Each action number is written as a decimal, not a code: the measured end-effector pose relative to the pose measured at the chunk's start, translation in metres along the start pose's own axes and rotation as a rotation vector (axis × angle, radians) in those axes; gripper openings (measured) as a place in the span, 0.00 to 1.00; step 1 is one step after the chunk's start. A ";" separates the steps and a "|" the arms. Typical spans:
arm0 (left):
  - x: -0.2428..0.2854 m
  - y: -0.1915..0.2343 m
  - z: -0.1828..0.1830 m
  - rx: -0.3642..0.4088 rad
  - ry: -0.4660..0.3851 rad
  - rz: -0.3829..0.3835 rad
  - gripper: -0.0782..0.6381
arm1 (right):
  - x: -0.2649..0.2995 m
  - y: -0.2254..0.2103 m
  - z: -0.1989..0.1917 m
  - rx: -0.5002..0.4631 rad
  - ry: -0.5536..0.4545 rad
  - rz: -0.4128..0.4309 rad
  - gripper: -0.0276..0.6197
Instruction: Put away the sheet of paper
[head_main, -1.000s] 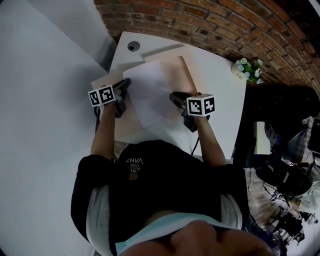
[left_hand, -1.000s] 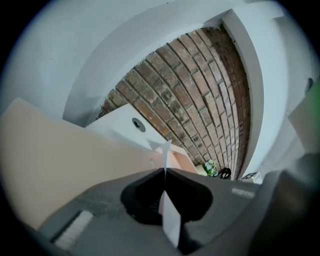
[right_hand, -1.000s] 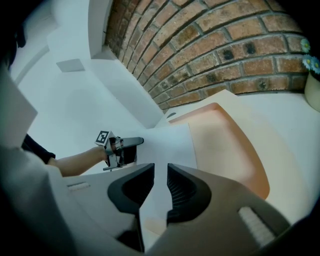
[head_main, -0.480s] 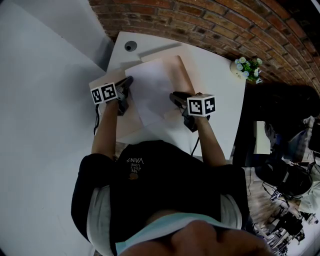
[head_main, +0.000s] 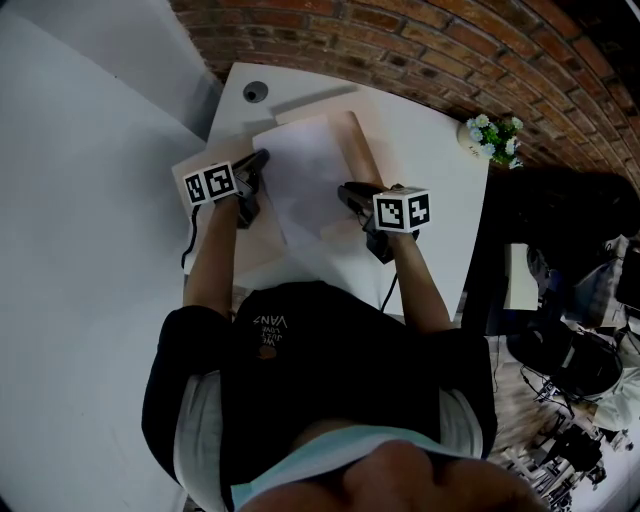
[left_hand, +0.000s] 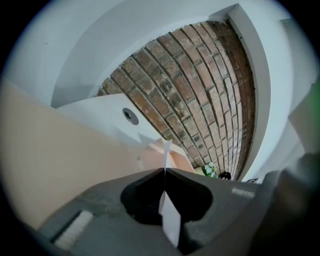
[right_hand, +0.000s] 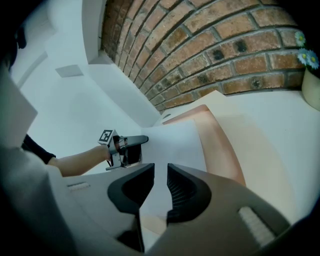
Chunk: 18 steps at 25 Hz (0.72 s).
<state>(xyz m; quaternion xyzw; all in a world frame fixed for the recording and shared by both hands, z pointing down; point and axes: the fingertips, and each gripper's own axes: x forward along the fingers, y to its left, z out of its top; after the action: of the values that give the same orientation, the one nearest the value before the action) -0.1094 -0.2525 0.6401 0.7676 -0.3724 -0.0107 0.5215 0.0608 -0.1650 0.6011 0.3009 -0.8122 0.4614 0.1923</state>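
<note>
On the white table (head_main: 440, 190) by the brick wall, a beige folder (head_main: 357, 150) lies opened out, presumably where the paper goes. Over it is the sheet of paper (head_main: 305, 175), white, slightly lifted on its left side, not yet tucked in.

Left gripper (head_main: 258, 160) has its jaws pressed together on the sheet's left edge; in the left gripper view the paper (left_hand: 170, 220) runs edge-on through the closed tips (left_hand: 164, 171). That grip likely keeps the sheet controlled while it's steered over the folder.

Right gripper (head_main: 348, 192) sits at the sheet's right side, near the folder's crease. Its jaws (right_hand: 160, 170) stand a little apart, pinching nothing, with the sheet (right_hand: 172, 142) showing through the gap. It's probably poised to take that edge or hold the flap.

A small flower pot (head_main: 492, 138) at the far corner and a cable hole (head_main: 256, 91) are well clear.
</note>
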 end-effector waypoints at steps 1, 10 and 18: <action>0.002 -0.001 0.000 0.000 0.000 -0.001 0.11 | -0.001 -0.001 0.000 0.000 0.000 0.000 0.17; 0.021 -0.007 -0.003 -0.030 -0.011 -0.011 0.11 | -0.009 -0.013 0.005 -0.002 0.001 -0.001 0.17; 0.030 -0.010 -0.002 -0.054 -0.022 -0.016 0.11 | -0.009 -0.014 0.008 0.002 -0.002 0.009 0.17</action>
<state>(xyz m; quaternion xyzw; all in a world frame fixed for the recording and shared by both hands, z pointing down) -0.0810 -0.2668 0.6439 0.7560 -0.3714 -0.0332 0.5380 0.0766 -0.1745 0.6011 0.2979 -0.8131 0.4629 0.1892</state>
